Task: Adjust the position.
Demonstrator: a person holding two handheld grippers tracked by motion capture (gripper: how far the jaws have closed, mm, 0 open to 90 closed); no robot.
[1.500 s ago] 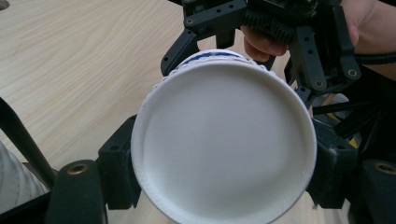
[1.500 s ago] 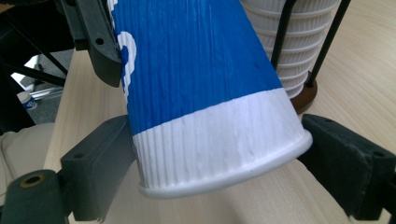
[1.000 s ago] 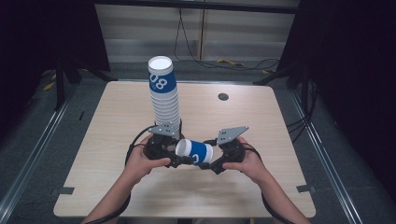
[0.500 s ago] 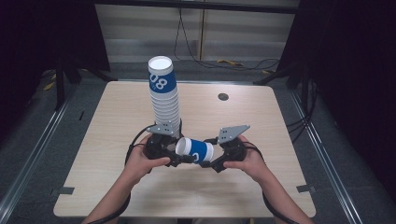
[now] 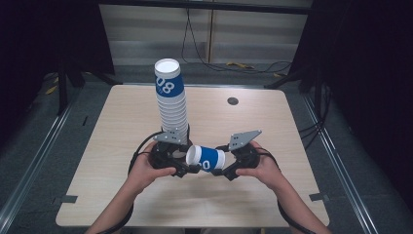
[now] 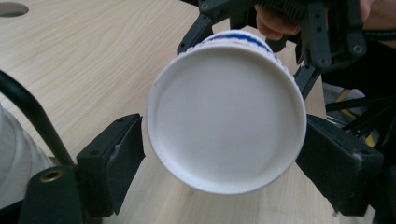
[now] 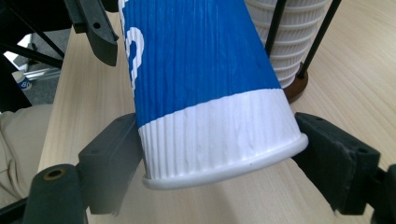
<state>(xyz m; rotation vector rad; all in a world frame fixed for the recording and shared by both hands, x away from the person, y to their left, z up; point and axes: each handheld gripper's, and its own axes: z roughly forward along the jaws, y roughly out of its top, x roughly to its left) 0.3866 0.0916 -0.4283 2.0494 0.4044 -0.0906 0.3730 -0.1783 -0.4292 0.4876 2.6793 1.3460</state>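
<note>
a: where's the cup [image 5: 206,158] now?

b: on its side just above the table [image 5: 122,122], near the front edge, between the two grippers. the tall stack [image 5: 171,100] stands right behind it, mid-table

a: who has it?

b: the right gripper [image 7: 219,154] is clamped on the rim end, pads touching the white band on both sides. the left gripper [image 6: 224,154] has just been opening; its jaws sit either side of the closed base, with a sliver of gap at the left pad, so they stand apart from it, not pressing

a: so one grip only. risk?

b: i'd say the cup could sag or swing, since it's held at one end and sticks out sideways. a squeeze on that open rim could also dent the ribbed paper

a: and the stack?

b: close. in the right gripper view its base [image 7: 296,88] and thin rods are just behind the cup. if the right hand [image 5: 265,165] swings the cup up carelessly, it could clip the leaning column and topple it

a: the left one in the way?

b: possibly, its jaws ring the base; pulling sideways would snag it
</note>
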